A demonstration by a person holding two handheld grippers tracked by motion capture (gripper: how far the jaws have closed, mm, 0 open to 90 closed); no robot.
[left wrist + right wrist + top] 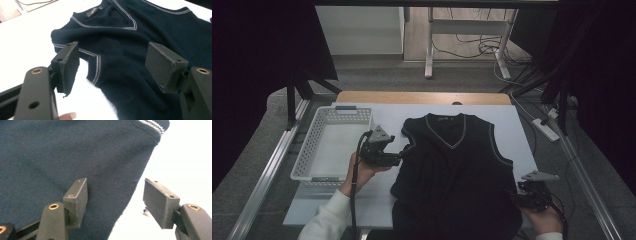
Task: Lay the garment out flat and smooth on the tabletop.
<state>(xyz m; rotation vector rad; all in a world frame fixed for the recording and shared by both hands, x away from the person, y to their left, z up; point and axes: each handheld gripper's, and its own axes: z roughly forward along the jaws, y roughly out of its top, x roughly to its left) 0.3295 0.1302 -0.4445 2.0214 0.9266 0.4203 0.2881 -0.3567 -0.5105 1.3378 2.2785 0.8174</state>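
A dark navy sleeveless vest [452,165] with pale trim lies flat on the white table top [382,112], neck toward the far side. My left gripper [404,150] is at the vest's left armhole, and it stands open, the armhole's trimmed edge [96,67] lying between the pads untouched. At the vest's right side near the hem my right gripper [519,192] is open too. Its left pad [77,200] hovers over the cloth [62,152] and its right pad [160,202] over the bare table, so the vest's side edge runs between them.
A white perforated basket [329,145] stands on the table to the left of the vest. A wooden strip [422,97] borders the table's far edge. Metal rails [267,175] run along both sides, with cables and a power strip [544,127] on the floor at the right.
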